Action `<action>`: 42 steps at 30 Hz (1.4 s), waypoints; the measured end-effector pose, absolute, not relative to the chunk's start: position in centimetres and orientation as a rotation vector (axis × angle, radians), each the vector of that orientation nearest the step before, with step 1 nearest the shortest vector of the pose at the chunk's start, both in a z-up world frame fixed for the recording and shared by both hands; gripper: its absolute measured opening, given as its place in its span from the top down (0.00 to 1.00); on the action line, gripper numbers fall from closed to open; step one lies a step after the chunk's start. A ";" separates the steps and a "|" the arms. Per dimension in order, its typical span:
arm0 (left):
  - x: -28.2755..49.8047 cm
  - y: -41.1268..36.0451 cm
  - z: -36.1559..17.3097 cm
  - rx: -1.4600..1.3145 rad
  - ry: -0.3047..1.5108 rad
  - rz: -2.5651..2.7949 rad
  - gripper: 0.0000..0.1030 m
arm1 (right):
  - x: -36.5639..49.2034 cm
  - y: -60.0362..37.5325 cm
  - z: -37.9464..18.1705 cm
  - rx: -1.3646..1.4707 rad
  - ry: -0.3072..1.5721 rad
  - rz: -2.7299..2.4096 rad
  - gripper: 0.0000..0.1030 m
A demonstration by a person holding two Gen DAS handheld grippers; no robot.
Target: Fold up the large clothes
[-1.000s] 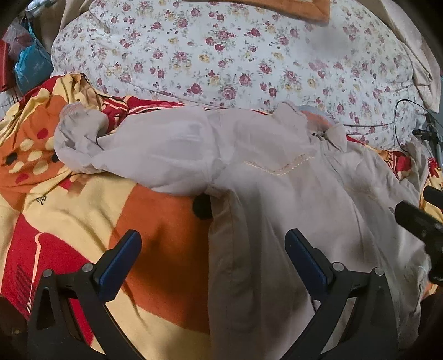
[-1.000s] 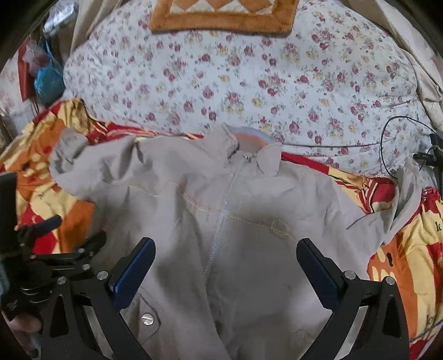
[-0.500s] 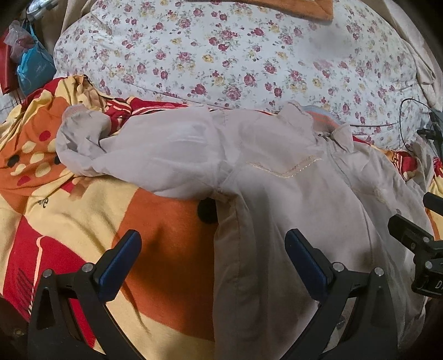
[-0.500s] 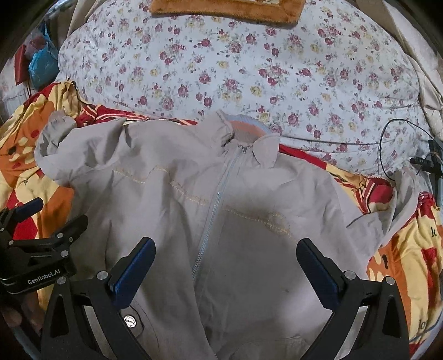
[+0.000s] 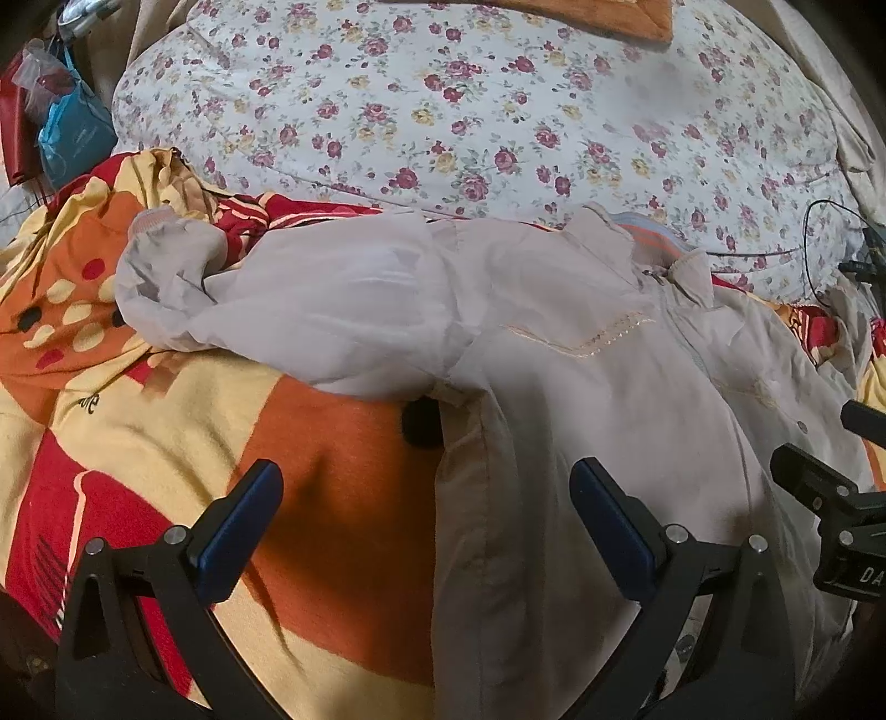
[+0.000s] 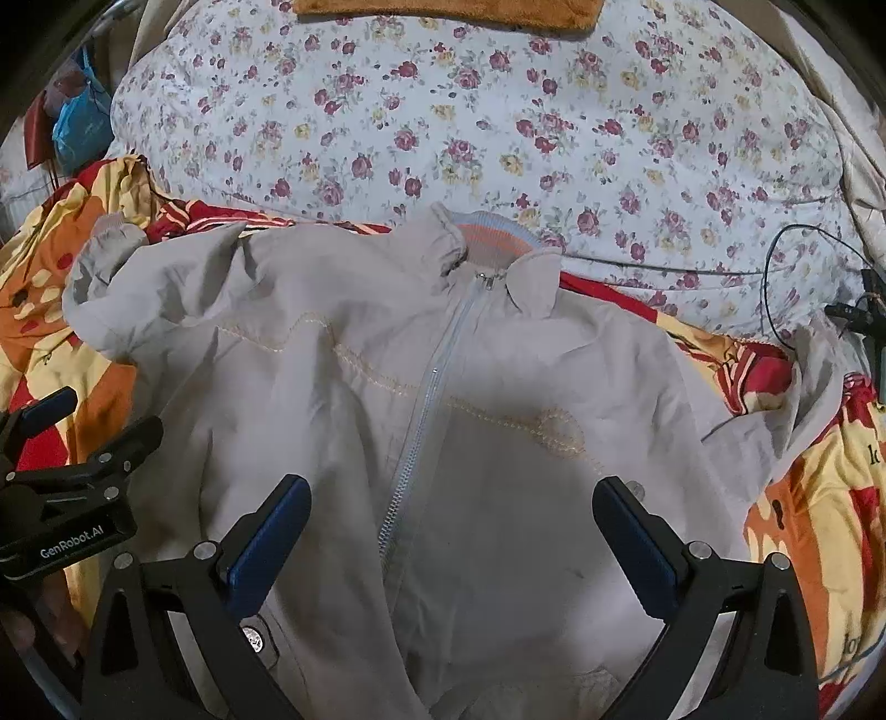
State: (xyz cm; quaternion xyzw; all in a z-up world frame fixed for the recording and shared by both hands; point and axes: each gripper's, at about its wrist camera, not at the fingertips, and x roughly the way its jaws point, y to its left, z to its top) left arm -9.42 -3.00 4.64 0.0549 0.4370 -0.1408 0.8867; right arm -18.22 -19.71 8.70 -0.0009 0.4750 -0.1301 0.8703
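A light grey zip-up jacket lies face up on an orange, red and yellow blanket, collar toward the far side. Its left sleeve lies crumpled out to the left; the right sleeve bends off to the right. My left gripper is open and empty above the jacket's left side seam. My right gripper is open and empty above the lower zipper. Each gripper also shows in the other's view: the right gripper and the left gripper.
A big floral-print pillow lies behind the jacket, with an orange mat on top. A black cable and clip lie at the right. A blue bag hangs at the far left.
Both grippers have drifted slightly so the jacket sits a bit differently in view; the right view now centres on the zipper. Both stay open and the jacket has not moved.
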 end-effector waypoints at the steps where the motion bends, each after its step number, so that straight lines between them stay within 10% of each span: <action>1: -9.4 -3.0 4.6 0.115 0.908 -0.289 0.00 | -18.2 -19.8 8.6 0.010 0.996 -0.269 0.01; 42: -8.0 -0.7 4.5 0.093 0.879 -0.188 0.00 | -17.5 -19.8 7.1 0.110 1.010 -0.195 0.01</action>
